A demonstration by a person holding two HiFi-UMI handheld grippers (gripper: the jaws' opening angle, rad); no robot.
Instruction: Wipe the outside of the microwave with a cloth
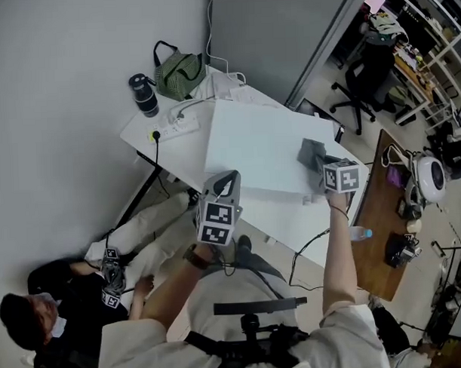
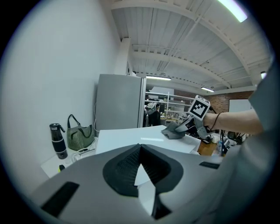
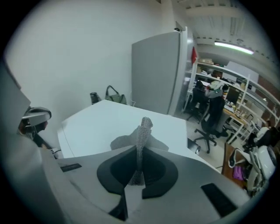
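The white microwave (image 1: pixel 263 148) stands on a white table (image 1: pixel 157 144), with only its flat top showing. On the right part of that top lies a grey cloth (image 1: pixel 312 152), and my right gripper (image 1: pixel 322 167) is shut on it. In the right gripper view the cloth (image 3: pixel 143 129) stands up from between the closed jaws of the right gripper (image 3: pixel 139 151), over the microwave top (image 3: pixel 100 127). My left gripper (image 1: pixel 228 179) hovers at the microwave's front left corner. Its jaws are shut and hold nothing. The left gripper view shows the left gripper (image 2: pixel 140 147), the cloth (image 2: pixel 174 131) and the microwave (image 2: pixel 127 135).
Behind the microwave stand a black bottle (image 1: pixel 144 94), a green bag (image 1: pixel 179 74) and a power strip (image 1: pixel 177 127). A grey fridge (image 2: pixel 120 100) stands behind the table. A person (image 1: pixel 46 314) sits on the floor at lower left. To the right is a cluttered wooden desk (image 1: pixel 379 227).
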